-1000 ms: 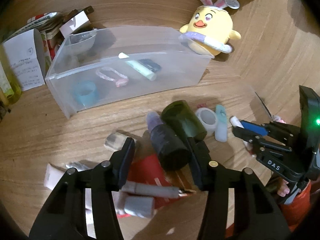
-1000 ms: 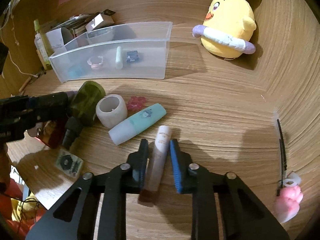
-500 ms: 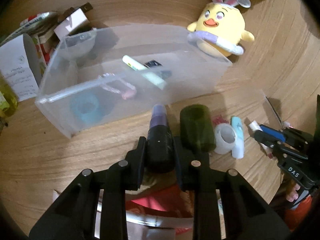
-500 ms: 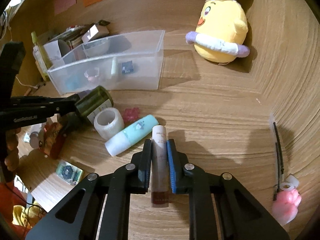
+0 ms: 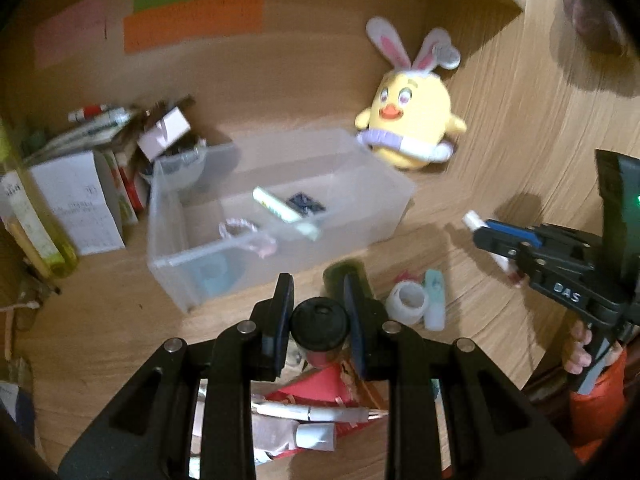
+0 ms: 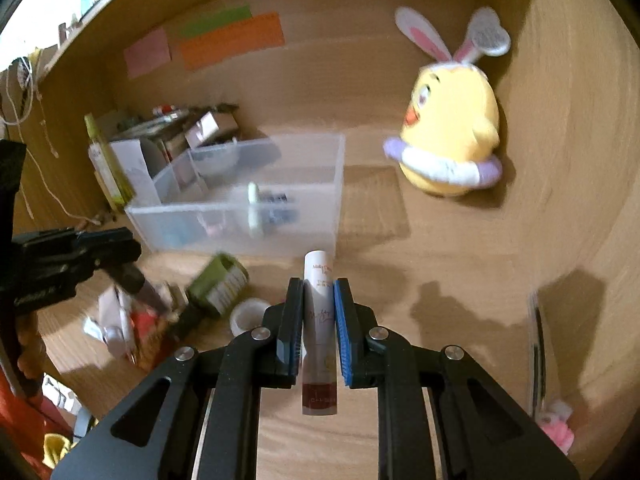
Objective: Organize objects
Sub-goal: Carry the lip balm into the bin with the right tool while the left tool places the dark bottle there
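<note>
Two hand-held grippers, left [image 5: 318,312] and right [image 6: 318,316], each clamp one bottle.

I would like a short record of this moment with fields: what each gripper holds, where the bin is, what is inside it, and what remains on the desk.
left gripper: shut on dark bottle
right gripper: shut on white tube
clear bin: on the desk, left of the yellow plush chick
bin contents: pale stick, pink ring, small dark item; rest blurred
on desk: green jar, white roll, mint tube

Dim warm light, hard shadows — motion blur, fisheye-bent edges.
</note>
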`<action>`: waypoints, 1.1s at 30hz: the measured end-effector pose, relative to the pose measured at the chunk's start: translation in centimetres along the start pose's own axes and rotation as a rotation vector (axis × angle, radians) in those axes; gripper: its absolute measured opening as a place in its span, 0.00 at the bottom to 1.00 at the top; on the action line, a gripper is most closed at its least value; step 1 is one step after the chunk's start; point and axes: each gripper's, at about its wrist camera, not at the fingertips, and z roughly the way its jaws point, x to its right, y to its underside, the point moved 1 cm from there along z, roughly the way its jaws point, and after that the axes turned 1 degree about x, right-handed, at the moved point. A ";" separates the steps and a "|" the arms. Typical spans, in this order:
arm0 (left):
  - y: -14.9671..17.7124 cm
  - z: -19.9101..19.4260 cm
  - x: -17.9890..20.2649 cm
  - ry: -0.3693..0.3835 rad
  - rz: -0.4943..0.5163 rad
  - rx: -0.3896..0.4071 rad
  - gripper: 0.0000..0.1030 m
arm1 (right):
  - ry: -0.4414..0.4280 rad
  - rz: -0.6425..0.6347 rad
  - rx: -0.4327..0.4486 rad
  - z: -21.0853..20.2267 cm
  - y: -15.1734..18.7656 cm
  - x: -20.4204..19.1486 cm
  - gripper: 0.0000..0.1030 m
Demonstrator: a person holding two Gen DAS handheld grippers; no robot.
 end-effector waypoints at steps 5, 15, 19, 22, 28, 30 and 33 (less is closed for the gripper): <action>-1.8 -1.0 -1.1 0.005 -0.027 0.052 0.25 | -0.033 -0.016 0.045 0.9 -3.4 -1.1 0.13; -6.0 -1.3 -5.0 -0.032 -0.116 0.134 0.25 | -0.061 -0.063 0.038 5.5 -9.1 -3.0 0.13; -7.1 -1.2 -6.6 -0.057 -0.147 0.162 0.25 | -0.066 -0.068 -0.006 8.2 -10.0 -3.4 0.13; -7.4 0.0 -7.4 -0.087 -0.150 0.150 0.25 | -0.050 -0.088 -0.054 10.9 -10.1 -3.7 0.13; -7.2 4.4 -8.9 -0.068 -0.169 0.045 0.25 | -0.034 -0.115 -0.144 14.7 -9.3 -3.6 0.13; -7.0 5.6 -9.1 -0.038 -0.180 0.003 0.25 | -0.047 -0.118 -0.178 15.8 -8.9 -3.6 0.13; -6.9 7.0 -9.3 -0.029 -0.186 -0.034 0.25 | -0.058 -0.121 -0.210 16.8 -8.5 -3.6 0.13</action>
